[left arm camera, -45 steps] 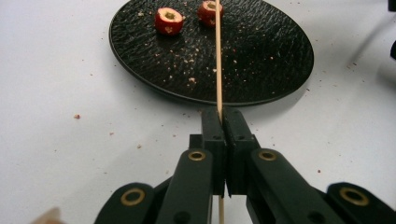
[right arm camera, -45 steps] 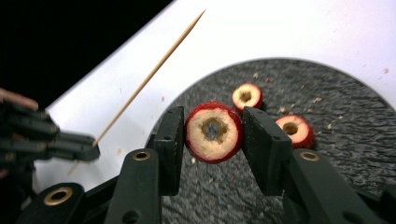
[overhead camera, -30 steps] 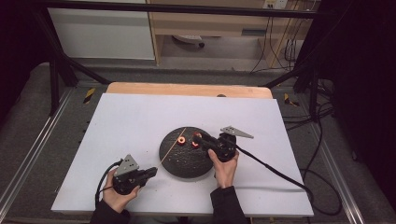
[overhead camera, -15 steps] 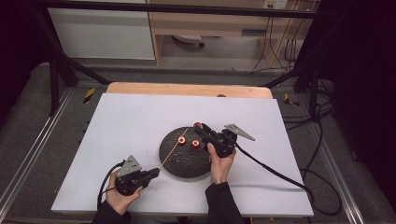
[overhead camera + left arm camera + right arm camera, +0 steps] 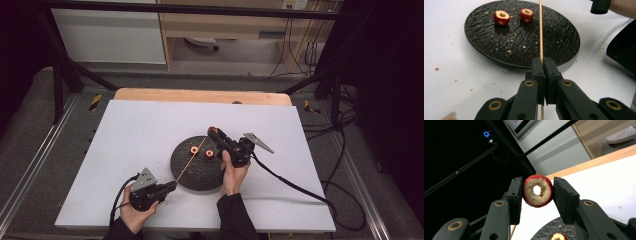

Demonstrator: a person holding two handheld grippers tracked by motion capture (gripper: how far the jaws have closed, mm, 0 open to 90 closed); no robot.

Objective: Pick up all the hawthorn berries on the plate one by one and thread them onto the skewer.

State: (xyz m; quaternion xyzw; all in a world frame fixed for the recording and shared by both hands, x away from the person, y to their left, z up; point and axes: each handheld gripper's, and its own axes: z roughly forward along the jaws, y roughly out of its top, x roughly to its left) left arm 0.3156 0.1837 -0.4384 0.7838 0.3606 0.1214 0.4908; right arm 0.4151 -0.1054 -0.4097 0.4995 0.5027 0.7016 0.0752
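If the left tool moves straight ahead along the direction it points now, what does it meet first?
Probably the near rim of the black plate. The left tool, shut on the skewer, points over it; if held higher, it may pass above, toward the cored fruit pieces.

Black plate (image 5: 197,175) mid-table with skewer (image 5: 190,160) slanting across it, white tabletop (image 5: 140,130) bare around

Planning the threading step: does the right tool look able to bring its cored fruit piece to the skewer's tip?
Probably yes: the right tool grips the fruit piece close to the skewer, with nothing between.
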